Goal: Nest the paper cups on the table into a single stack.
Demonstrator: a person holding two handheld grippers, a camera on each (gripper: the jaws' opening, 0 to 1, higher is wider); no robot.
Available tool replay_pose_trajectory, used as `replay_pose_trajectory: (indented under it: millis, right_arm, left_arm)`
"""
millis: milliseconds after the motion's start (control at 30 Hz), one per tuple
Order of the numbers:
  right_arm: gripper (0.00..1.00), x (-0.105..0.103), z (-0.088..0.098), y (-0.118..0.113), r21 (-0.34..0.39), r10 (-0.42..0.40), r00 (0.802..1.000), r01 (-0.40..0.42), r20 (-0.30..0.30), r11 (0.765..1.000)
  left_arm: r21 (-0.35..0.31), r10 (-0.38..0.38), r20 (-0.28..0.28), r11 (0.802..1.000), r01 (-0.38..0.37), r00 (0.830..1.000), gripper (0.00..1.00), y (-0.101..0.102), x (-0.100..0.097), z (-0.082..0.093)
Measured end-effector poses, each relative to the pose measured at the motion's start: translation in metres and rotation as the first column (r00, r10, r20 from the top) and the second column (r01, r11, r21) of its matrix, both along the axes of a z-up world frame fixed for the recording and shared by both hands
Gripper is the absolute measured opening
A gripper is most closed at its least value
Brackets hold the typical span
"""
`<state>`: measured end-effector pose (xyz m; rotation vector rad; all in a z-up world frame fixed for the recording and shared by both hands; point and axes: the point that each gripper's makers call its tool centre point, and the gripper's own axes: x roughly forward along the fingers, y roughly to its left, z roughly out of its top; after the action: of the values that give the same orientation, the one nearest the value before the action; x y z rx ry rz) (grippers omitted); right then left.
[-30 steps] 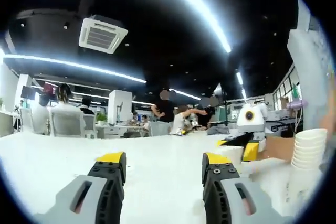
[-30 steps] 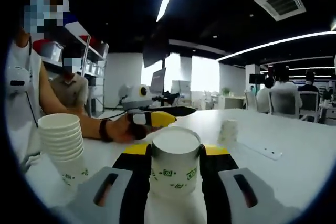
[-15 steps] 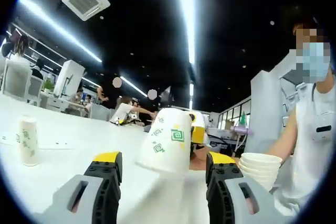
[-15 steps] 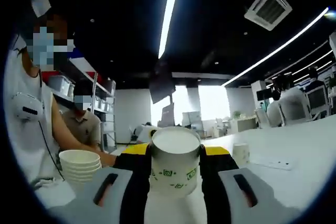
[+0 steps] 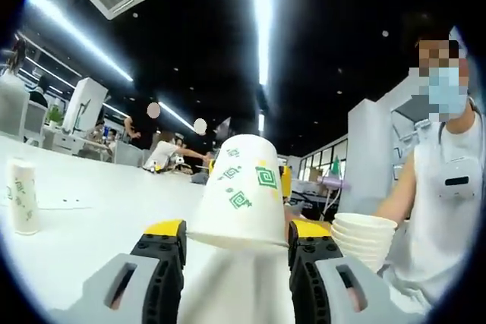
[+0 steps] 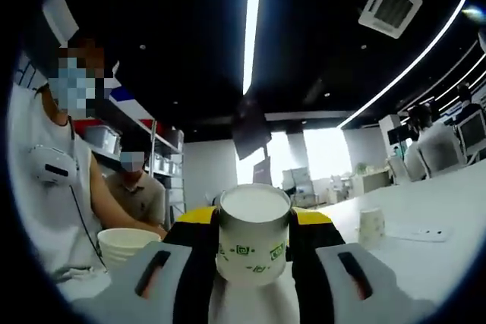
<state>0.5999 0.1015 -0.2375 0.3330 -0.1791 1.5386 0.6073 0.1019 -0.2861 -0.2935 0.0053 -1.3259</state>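
Observation:
My right gripper (image 6: 254, 218) is shut on a white paper cup (image 6: 253, 242) with green square marks, gripped by its sides and held off the table. In the left gripper view the same cup (image 5: 244, 195) hangs upside down, rim lowest, just past my left gripper (image 5: 237, 231), which is open with the rim between its yellow tips. A yellow tip of the right gripper (image 5: 285, 182) peeks out behind it. A stack of nested cups (image 5: 364, 237) stands on the table to the right; in the right gripper view this stack (image 6: 125, 242) is at lower left. One lone cup (image 5: 23, 196) (image 6: 370, 227) stands farther off.
The white table (image 5: 91, 218) (image 6: 444, 244) stretches away in both views. A person in a white shirt (image 5: 448, 210) (image 6: 45, 195) is close beside the stack, and another person (image 6: 137, 196) sits behind it. Desks, chairs and people fill the far office.
The right gripper has lifted the cup from the table and carried it toward the stack. The left view swung right, and the cup now hangs closer, between the left jaws.

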Motion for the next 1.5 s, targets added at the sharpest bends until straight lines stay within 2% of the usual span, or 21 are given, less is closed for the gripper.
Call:
replay_pose_trajectory:
  millis: [100,167,367,533,633,867,1100,1233,1500]
  right_arm:
    - [0.39,0.003,-0.005,-0.002,-0.016,-0.002,1.0,0.003,0.01,1.0]
    - [0.4,0.007,-0.014,-0.005,-0.057,-0.012,1.0,0.014,0.029,0.998]
    - [0.42,0.015,-0.033,-0.007,-0.14,-0.036,0.999,0.038,0.017,0.989]
    - [0.45,0.017,-0.057,0.002,-0.258,-0.053,0.998,0.062,0.043,0.964]
    - [0.45,0.017,-0.065,0.007,-0.298,-0.057,0.996,0.073,0.061,0.952]
    - [0.46,0.016,-0.077,0.019,-0.356,-0.056,0.995,0.081,0.08,0.931]
    - [0.49,0.011,-0.087,0.035,-0.407,-0.051,0.991,0.098,0.125,0.908]
    - [0.47,0.014,-0.085,0.039,-0.405,-0.046,0.99,0.098,0.136,0.909]
    - [0.48,0.011,-0.089,0.049,-0.426,-0.032,0.989,0.093,0.147,0.9]
  left_arm:
    - [-0.001,0.017,-0.001,1.0,-0.017,1.0,0.57,0.004,0.004,0.0]
    - [-0.016,0.029,-0.014,0.999,-0.029,0.999,0.57,0.008,0.008,0.003]
    - [-0.04,0.075,-0.02,0.996,-0.075,0.997,0.56,0.017,0.016,0.007]
    - [-0.051,0.105,-0.012,0.993,-0.105,0.994,0.57,0.023,0.021,0.011]
    - [-0.068,0.114,-0.013,0.991,-0.114,0.993,0.57,0.025,0.022,0.015]
    - [-0.097,0.118,-0.011,0.988,-0.119,0.993,0.57,0.028,0.023,0.02]
    - [-0.085,0.115,0.0,0.99,-0.115,0.993,0.56,0.023,0.02,0.019]
    - [-0.058,0.107,0.021,0.993,-0.106,0.994,0.53,0.017,0.017,0.015]
    - [-0.074,0.071,0.065,0.995,-0.066,0.995,0.54,0.013,0.008,0.022]
